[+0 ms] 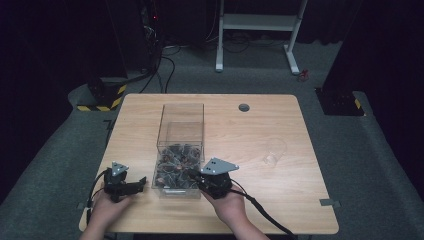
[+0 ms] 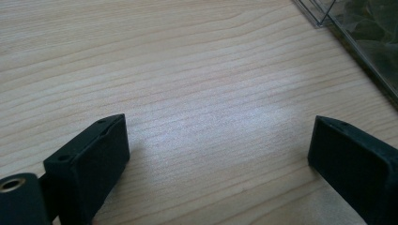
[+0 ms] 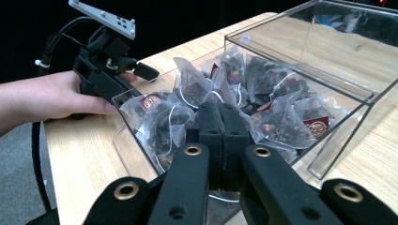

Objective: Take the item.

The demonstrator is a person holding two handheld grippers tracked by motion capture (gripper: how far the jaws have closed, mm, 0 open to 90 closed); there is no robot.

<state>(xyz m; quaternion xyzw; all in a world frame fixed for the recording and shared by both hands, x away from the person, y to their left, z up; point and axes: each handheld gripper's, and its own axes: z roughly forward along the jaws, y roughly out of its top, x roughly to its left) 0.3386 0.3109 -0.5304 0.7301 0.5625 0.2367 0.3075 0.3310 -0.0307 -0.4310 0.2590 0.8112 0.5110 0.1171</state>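
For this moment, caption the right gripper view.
Shut right gripper poised over tea bags in the clear box; left gripper rests beyond.

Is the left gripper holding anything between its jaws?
No, the left gripper is open, with bare table between its jaws.

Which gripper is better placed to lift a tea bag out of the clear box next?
Right. The right gripper is already in the clear box, jaws shut among the tea bags. The left gripper sits open over bare table beside the box.
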